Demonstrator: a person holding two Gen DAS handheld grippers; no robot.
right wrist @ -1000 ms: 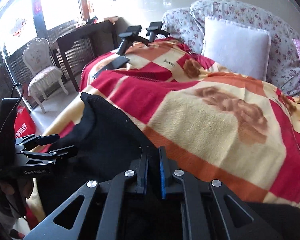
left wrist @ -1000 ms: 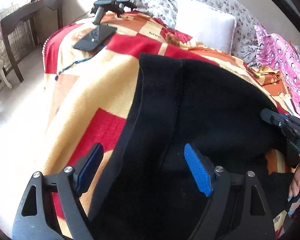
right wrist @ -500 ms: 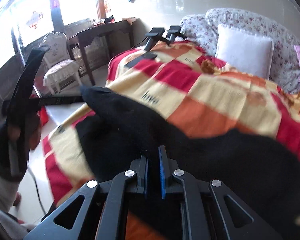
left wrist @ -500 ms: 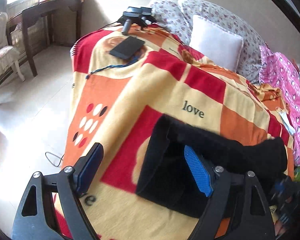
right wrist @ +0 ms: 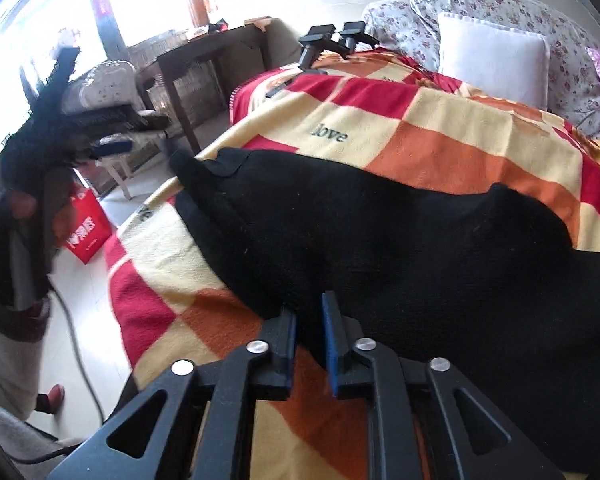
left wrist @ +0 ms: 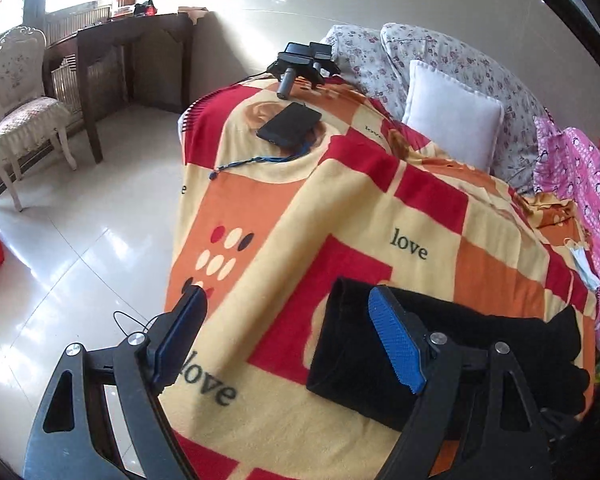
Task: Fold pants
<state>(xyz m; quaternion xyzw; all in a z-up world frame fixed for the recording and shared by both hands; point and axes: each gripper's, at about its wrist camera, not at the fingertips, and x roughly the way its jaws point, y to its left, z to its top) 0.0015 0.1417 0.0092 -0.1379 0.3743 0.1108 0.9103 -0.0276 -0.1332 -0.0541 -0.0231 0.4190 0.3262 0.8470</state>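
The black pants point(left wrist: 440, 348) lie folded in a compact bundle on the checked blanket point(left wrist: 340, 208) near the bed's front edge. My left gripper point(left wrist: 288, 340) is open and empty, raised above the bed to the left of the pants. In the right wrist view the pants point(right wrist: 380, 232) spread across the blanket. My right gripper point(right wrist: 308, 344) has its jaws close together with black fabric of the pants' near edge between them. The left gripper point(right wrist: 60, 120) shows blurred at far left in that view.
A black phone point(left wrist: 290, 124) with a blue cord and a spare black gripper point(left wrist: 300, 64) lie at the bed's far end. A white pillow point(left wrist: 452, 120) and pink cloth point(left wrist: 580, 200) sit at the right. A chair point(left wrist: 20, 108), dark desk and red bag point(right wrist: 86, 224) stand on the floor left.
My left gripper let go of the pants and pulled up and back away from them. The pants went from held up to lying folded on the blanket. My right gripper's jaws have parted slightly.
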